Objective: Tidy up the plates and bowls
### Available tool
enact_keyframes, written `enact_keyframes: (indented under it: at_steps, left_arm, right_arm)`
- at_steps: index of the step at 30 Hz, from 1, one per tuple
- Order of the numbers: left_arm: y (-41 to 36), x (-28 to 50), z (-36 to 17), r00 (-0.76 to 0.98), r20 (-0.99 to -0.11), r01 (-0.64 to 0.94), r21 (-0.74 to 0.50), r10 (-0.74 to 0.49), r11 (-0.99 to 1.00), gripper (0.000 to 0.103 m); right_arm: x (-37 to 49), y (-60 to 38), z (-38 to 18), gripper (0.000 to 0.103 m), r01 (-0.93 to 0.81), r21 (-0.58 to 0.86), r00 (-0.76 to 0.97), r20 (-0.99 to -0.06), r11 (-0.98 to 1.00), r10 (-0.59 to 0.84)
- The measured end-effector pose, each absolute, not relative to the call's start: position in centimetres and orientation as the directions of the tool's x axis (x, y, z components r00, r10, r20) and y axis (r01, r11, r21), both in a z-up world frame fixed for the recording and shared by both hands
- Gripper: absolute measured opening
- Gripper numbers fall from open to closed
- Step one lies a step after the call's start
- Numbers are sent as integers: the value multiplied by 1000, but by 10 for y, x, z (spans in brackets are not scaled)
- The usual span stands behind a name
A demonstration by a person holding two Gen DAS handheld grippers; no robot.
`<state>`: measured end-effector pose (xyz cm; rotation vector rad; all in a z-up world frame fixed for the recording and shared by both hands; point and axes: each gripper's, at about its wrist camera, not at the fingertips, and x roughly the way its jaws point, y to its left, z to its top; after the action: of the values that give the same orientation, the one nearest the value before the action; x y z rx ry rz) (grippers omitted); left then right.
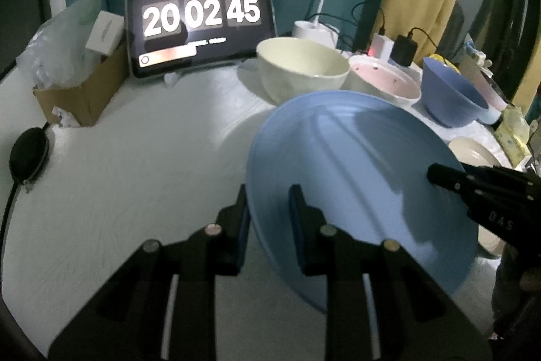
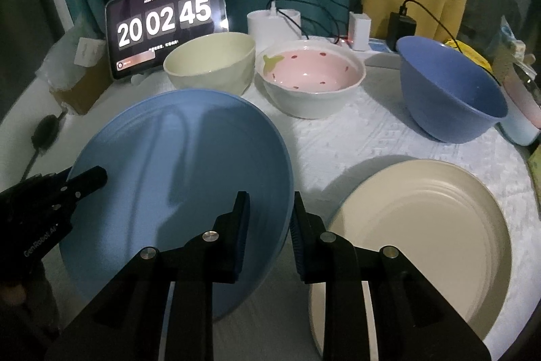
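Note:
A light blue plate (image 1: 355,175) (image 2: 175,158) hangs tilted above the white table, held at opposite rims. My left gripper (image 1: 270,208) is shut on its left rim, and my right gripper (image 2: 270,212) is shut on its right rim. Each gripper also shows in the other's view: the right gripper (image 1: 439,175) and the left gripper (image 2: 98,175). A cream plate (image 2: 422,225) lies on the table at the right. Behind stand a cream bowl (image 2: 209,63), a pink strawberry bowl (image 2: 311,73) and a dark blue bowl (image 2: 449,90).
A tablet (image 1: 199,19) showing a clock leans at the back. A cardboard box (image 1: 84,90) with plastic bags sits at the back left, a black round object (image 1: 28,154) with a cable at the left edge. A white lamp base (image 2: 274,22), chargers and cables line the back.

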<state>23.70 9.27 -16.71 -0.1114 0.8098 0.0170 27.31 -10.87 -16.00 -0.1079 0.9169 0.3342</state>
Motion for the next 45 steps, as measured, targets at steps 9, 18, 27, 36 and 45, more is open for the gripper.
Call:
enact_keyframes:
  at_steps: [9, 18, 27, 36, 45]
  left_arm:
    - [73, 226, -154, 705, -709, -28, -81, -37, 996, 23]
    - [46, 220, -147, 710, -702, 12, -66, -55, 998, 23]
    - [13, 216, -143, 706, -704, 55, -52, -76, 997, 23]
    - [-24, 217, -143, 694, -713, 106, -38, -102, 994, 23]
    - [-60, 221, -146, 674, -727, 159, -27, -129, 987, 23]
  right_arm:
    - [261, -130, -150, 25, -305, 58, 590, -772, 951, 237]
    - [249, -158, -143, 25, -269, 73, 615, -754, 960, 230]
    - [239, -191, -140, 25, -227, 93, 635, -740, 969, 220]
    - [234, -230, -140, 25, -176, 113, 650, -733, 978, 202]
    - [231, -266, -144, 25, -122, 128, 658, -732, 984, 177]
